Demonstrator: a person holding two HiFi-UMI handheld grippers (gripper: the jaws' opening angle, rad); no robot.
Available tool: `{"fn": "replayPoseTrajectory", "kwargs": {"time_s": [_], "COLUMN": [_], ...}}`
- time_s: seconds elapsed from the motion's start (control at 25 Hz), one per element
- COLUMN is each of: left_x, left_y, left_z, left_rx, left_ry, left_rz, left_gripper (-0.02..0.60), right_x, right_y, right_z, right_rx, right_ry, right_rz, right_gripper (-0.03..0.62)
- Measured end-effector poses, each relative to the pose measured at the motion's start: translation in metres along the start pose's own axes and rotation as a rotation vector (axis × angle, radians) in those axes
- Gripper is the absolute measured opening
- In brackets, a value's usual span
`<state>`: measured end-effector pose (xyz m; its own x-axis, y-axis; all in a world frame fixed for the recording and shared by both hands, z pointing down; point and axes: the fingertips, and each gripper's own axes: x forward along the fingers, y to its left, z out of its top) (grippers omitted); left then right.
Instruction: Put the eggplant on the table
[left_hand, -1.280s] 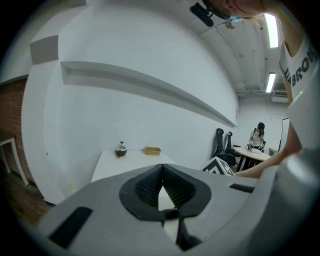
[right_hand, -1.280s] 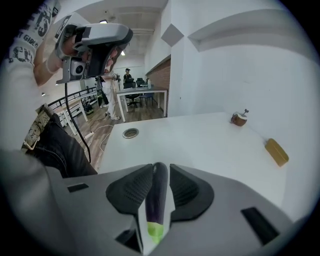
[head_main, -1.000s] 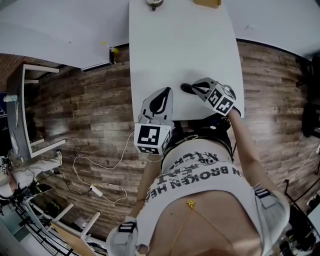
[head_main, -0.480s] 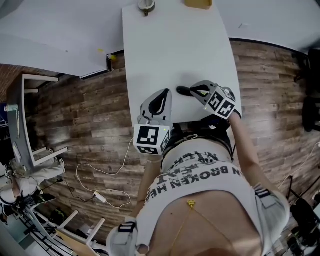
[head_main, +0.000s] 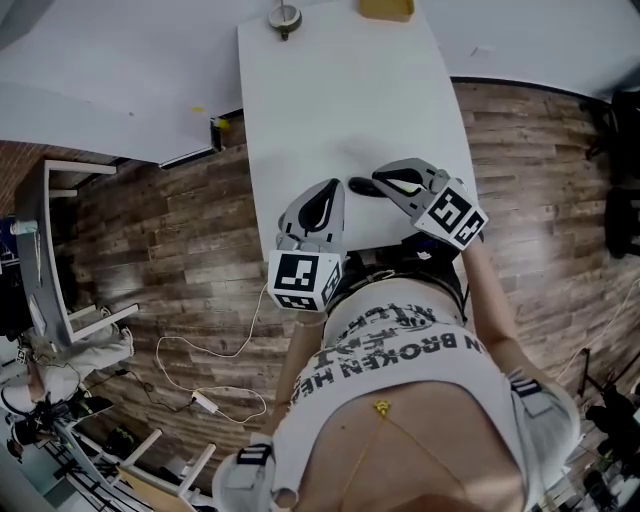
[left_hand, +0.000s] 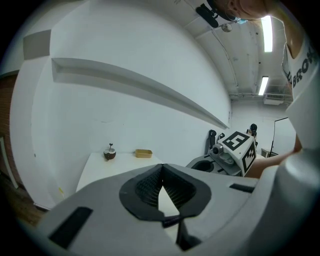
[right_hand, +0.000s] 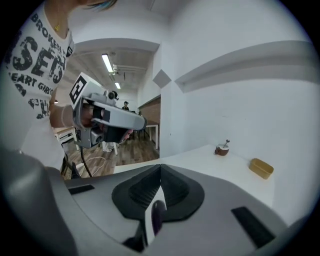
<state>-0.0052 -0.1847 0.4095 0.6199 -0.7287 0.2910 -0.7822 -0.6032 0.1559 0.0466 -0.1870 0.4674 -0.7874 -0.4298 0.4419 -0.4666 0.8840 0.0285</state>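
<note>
Eggplant pinched in the right gripper, jaws pressed onto its dark skin. It juts from the tips toward the person's left, long axis roughly in line with the jaws, over the near end of the white surface. Whether it clears the surface the head view does not settle. Left gripper just beside it, jaws pressed together on nothing. Brown round pot and yellow tray well apart at the far end. Judgement: bare surface lies under the eggplant, so the right hand need only lower it flat, then spread its jaws.
</note>
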Motion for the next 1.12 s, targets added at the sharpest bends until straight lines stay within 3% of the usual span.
{"fn": "replayPoseTrajectory", "kwargs": {"time_s": [0.44, 1.12], "left_x": [0.0, 0.004], "left_y": [-0.013, -0.038], "left_z": [0.028, 0.051], "left_rx": [0.013, 0.061], "left_ry": [-0.073, -0.112], "left_rz": [-0.046, -0.109], "left_gripper": [0.006, 0.006], "right_x": [-0.044, -0.081], "right_y": [-0.002, 0.004], "right_z": [0.078, 0.113], "right_rx": [0.074, 0.059], "right_ry": [-0.317, -0.431], "right_rz": [-0.068, -0.087], "right_gripper": [0.008, 0.008]}}
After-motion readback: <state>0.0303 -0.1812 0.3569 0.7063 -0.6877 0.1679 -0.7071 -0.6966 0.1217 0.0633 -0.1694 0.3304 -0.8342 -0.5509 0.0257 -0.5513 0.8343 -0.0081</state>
